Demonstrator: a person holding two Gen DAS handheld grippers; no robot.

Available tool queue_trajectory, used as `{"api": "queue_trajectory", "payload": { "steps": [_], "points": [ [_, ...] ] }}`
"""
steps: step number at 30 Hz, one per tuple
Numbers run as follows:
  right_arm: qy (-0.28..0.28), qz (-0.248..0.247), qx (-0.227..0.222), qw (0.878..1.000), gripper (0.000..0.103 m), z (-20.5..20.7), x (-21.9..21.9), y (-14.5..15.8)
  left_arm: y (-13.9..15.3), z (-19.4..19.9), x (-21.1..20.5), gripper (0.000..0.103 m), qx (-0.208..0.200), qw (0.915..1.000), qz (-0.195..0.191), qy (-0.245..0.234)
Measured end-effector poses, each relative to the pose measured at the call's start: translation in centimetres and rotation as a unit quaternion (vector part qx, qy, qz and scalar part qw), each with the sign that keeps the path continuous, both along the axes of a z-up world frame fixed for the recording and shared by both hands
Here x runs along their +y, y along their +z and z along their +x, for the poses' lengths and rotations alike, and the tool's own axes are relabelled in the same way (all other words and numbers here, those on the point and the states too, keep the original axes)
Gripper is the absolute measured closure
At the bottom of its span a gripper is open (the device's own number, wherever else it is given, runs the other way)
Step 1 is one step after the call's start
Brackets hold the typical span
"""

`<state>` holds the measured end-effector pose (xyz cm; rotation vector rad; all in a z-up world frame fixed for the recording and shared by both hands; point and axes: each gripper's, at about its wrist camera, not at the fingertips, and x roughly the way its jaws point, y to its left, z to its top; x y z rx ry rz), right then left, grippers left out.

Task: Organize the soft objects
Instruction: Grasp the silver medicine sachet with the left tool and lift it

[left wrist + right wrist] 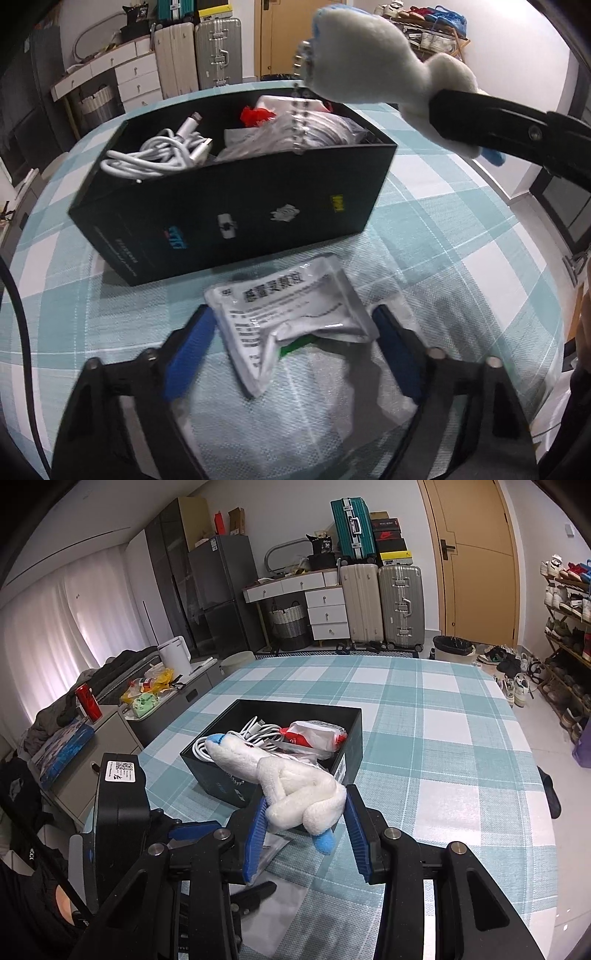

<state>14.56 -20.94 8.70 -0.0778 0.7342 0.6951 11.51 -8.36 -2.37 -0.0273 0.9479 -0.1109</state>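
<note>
While the left gripper (291,350) is hanging low over the checked tablecloth (461,236), its blue pads (188,354) are standing apart on either side of a silver foil sachet (291,317), and I cannot tell whether they are touching its edges yet; they are not visibly squeezing it; the sachet is lying flat on a sheet of bubble wrap (317,406), its long axis running at a slant across the gap from the near left pad toward the far right one, printed face up, one corner curling up beside a green strip; so the packet is sitting right between these jaws, and this hand is clearly the nearer one to it; just beyond it the black box (236,206) is standing open-topped, already holding a coil of white cable (162,151) and some plastic-wrapped packets (317,734); the right gripper (306,827) is being held higher, its jaws clamped on a white plush toy (291,786), which is pointing away from the fingers toward the box, its blue-tipped far end hovering at the near rim with a bead chain (301,92) dangling down; judging by this, the plush is one short drop from going in, while the sachet needs pinching across its narrower width before being lifted forward.
</note>
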Motion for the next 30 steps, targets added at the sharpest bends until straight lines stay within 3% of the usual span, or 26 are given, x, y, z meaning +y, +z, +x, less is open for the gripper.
{"api": "queue_trajectory", "payload": {
  "steps": [3,9,17,30],
  "points": [
    [0.000,0.001,-0.001,1.000,0.063,0.1,-0.1,0.0,0.2,-0.2,0.8,0.039,-0.006,1.0000,-0.004,0.000],
    [-0.001,0.000,-0.005,1.000,0.063,0.0,-0.1,0.1,0.4,-0.9,1.8,0.048,-0.015,0.9998,-0.016,-0.003],
    [-0.002,0.001,-0.006,1.000,0.063,0.0,-0.1,0.3,0.8,-1.5,2.7,0.052,-0.022,0.9994,-0.028,0.005],
    [-0.014,0.011,-0.021,1.000,0.063,-0.2,-0.3,1.3,3.2,-4.0,4.1,0.053,-0.065,0.9975,-0.027,0.009]
  ]
}}
